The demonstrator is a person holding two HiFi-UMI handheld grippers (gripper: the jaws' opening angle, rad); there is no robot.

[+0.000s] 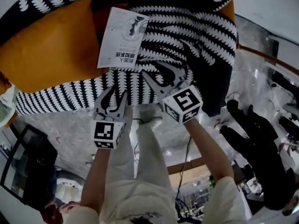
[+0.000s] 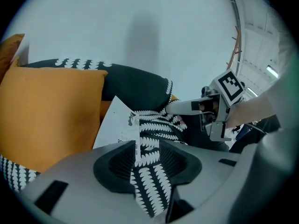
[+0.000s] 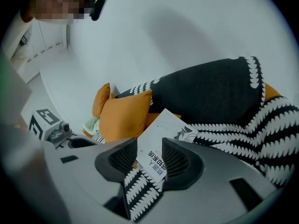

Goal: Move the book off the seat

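The book (image 1: 122, 38) lies flat on the patterned seat (image 1: 187, 27), with the orange cushion (image 1: 51, 45) just beside it; the left claw (image 1: 117, 94) and right claw (image 1: 152, 70) stand open and empty just short of the book. We judge that a pinch could catch only the cover or the seat's fabric, letting the book slip.

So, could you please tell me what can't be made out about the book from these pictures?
- Book small print: too small, head view.
- Part of its near edge: right gripper view, behind the right tongs.
- Its right part: left gripper view, behind the patterned blanket.
- Its thickness: no view shows a side.
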